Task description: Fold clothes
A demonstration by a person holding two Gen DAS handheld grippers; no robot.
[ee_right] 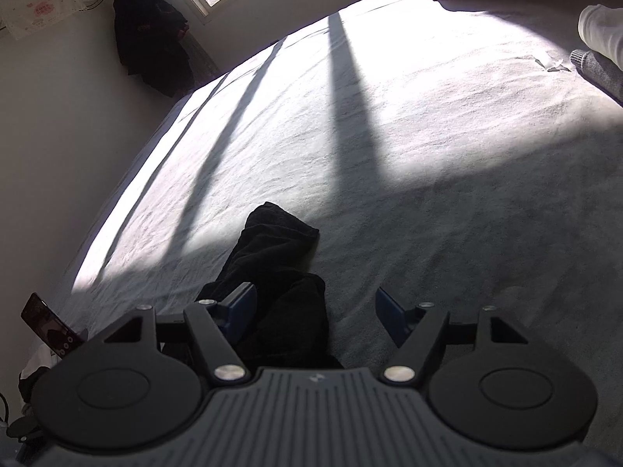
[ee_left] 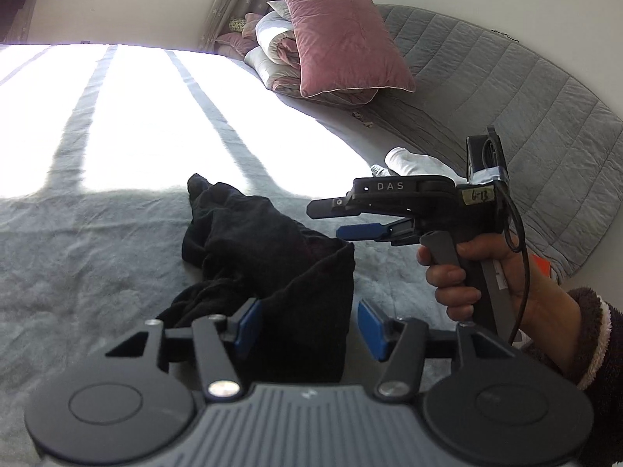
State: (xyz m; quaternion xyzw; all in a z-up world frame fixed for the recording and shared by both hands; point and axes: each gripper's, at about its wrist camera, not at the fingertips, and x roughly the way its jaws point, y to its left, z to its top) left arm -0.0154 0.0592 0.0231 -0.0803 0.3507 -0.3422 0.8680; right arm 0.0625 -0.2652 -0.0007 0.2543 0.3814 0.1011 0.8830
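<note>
A crumpled black garment (ee_left: 268, 257) lies on the grey bedspread (ee_left: 78, 233). My left gripper (ee_left: 307, 325) is open just above its near edge, with the cloth between the blue pads and touching the left one. My right gripper (ee_left: 331, 220) shows from the side in the left wrist view, held in a hand, open and just above the garment's right edge. In the right wrist view the right gripper (ee_right: 315, 309) is open over the black garment (ee_right: 272, 264), which lies between the pads nearer the left one.
A pink pillow (ee_left: 342, 35) rests on folded quilts (ee_left: 272, 50) at the head of the bed. A grey quilted headboard (ee_left: 506, 89) curves along the right. A white garment (ee_left: 409, 161) lies beyond the right gripper. Dark clothes (ee_right: 155, 39) hang by the window. A phone (ee_right: 48, 325) stands at the bed's left edge.
</note>
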